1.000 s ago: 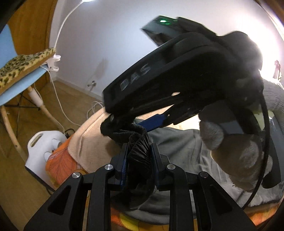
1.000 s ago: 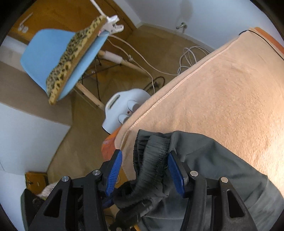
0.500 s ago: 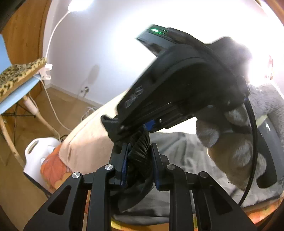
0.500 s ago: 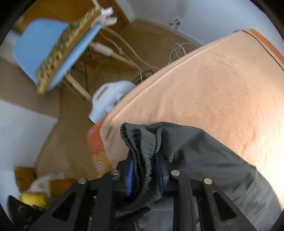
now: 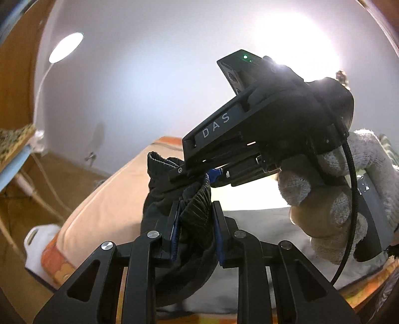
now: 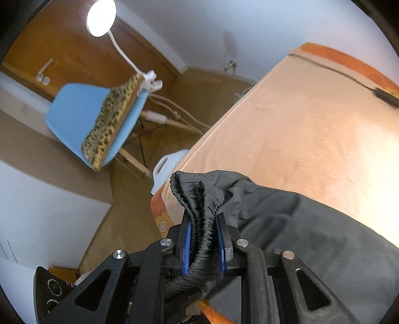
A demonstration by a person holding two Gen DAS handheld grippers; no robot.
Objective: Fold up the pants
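I am holding the dark grey pants (image 5: 197, 206) by their stretchy waistband with both of my grippers. My left gripper (image 5: 195, 224) is pinching a bunched fold of the waistband — its blue-padded fingers (image 5: 174, 230) are pressing on the cloth from both sides. My right gripper (image 6: 204, 245) is gripping another bunch of the same waistband, and its fingers (image 6: 187, 248) are closing in on the cloth between them. The top of the pants is lifting up off the bed (image 6: 311, 129), while the rest of the cloth is lying on the peach blanket.

My left camera is showing things my right one cannot see. It is looking at the right gripper from the side, with white letters on its black body and a small green light on top. It is also showing the hand (image 5: 331, 197) in a fuzzy grey glove wrapping around the handle, and a black cable hanging beside it. The wall behind is glowing very bright.

My right camera is looking down more. It is showing the blue chair (image 6: 82, 117) with a spotted cushion (image 6: 112, 117) on it, a white lamp (image 6: 101, 15) clipped to the cushion's edge, white cords on the wooden floor (image 6: 119, 224), and a white plastic thing (image 6: 167, 169) just beside the bed. It is also showing a dark cable lying on the far part of the blanket.
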